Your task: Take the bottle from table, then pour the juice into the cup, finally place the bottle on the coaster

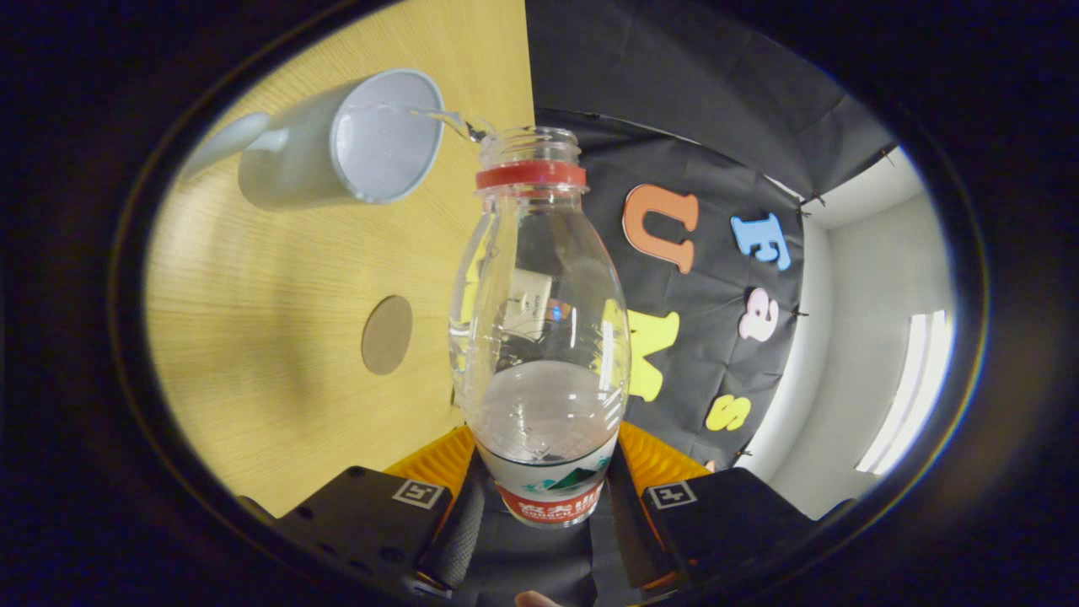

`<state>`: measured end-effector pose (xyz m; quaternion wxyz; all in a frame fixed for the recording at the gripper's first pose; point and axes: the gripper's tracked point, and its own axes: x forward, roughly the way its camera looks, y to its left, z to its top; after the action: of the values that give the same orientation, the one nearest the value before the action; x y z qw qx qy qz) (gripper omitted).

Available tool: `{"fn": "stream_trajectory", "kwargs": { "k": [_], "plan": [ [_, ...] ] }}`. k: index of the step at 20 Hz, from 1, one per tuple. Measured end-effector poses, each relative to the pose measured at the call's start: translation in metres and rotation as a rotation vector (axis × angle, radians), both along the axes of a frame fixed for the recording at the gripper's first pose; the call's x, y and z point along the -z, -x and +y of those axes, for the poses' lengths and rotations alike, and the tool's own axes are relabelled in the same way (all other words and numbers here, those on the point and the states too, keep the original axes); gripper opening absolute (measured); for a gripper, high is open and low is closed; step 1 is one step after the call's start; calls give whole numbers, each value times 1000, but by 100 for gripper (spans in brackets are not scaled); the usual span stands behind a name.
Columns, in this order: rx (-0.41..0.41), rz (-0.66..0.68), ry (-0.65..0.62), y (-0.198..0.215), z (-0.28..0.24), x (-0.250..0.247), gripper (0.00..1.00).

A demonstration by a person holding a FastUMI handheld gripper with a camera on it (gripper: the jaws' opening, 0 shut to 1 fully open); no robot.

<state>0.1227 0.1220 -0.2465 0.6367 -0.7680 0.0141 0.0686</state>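
The bottle (539, 337) is clear plastic with a red neck ring and no cap, its labelled base clamped between the two fingers of the hand-held gripper (544, 497), which press on it from both sides. Its long axis runs straight ahead from the fingers, the open mouth pointing away from them and toward the cup (337, 143). Clear liquid sits in the bottle's lower part near the fingers, and a thin stream runs from the mouth over the cup's rim. The grey cup stands on the wooden bench (278, 354), its opening facing the bottle. A round brown coaster (387, 335) lies on the bench, apart from the cup and beside the bottle's body.
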Motion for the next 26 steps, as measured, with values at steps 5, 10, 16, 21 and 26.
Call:
{"fn": "stream_trajectory", "kwargs": {
  "k": [5,10,16,21,26],
  "plan": [
    [-3,-16,14,2,0,-8,73],
    [-12,-32,25,-1,2,-17,73],
    [-19,-40,61,-6,5,-20,73],
    [-22,-50,84,-8,6,-25,73],
    [-35,-60,116,-6,9,-26,73]
  ]
}}
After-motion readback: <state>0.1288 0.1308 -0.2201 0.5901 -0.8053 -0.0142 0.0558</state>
